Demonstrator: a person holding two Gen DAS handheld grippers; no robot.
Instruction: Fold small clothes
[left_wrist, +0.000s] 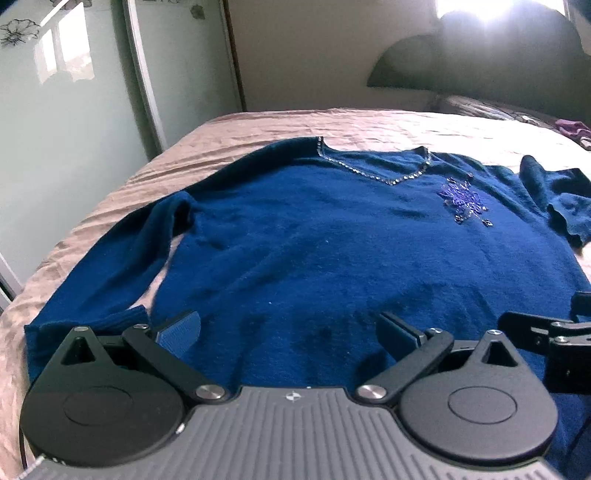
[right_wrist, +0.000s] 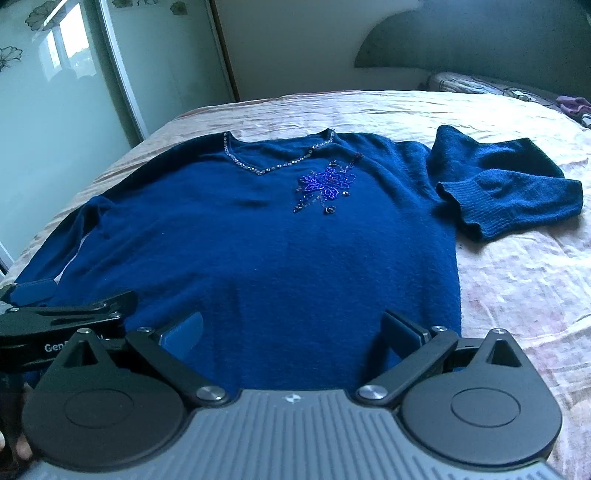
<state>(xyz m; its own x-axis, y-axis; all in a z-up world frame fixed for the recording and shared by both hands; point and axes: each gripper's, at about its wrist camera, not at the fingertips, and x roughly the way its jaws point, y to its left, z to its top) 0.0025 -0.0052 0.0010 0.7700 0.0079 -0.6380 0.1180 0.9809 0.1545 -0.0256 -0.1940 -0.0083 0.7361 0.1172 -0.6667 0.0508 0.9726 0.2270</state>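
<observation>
I see the blue sweater (right_wrist: 258, 236) flat on the bed (right_wrist: 517, 288); my left tool (left_wrist: 290, 334) and right tool (right_wrist: 291, 332) are both wide apart, sleeve (right_wrist: 509, 184) at 2 o'clock.

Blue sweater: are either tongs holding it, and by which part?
Nothing is held. Left tongs and right tongs are open above the sweater's bottom hem.

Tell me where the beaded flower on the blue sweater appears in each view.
Left wrist view: the beaded flower lies right of centre, in the upper half.
Right wrist view: the beaded flower lies near the centre, just below the neckline.
Shared landmark: the sparkly V neckline, left of the flower in both.
</observation>
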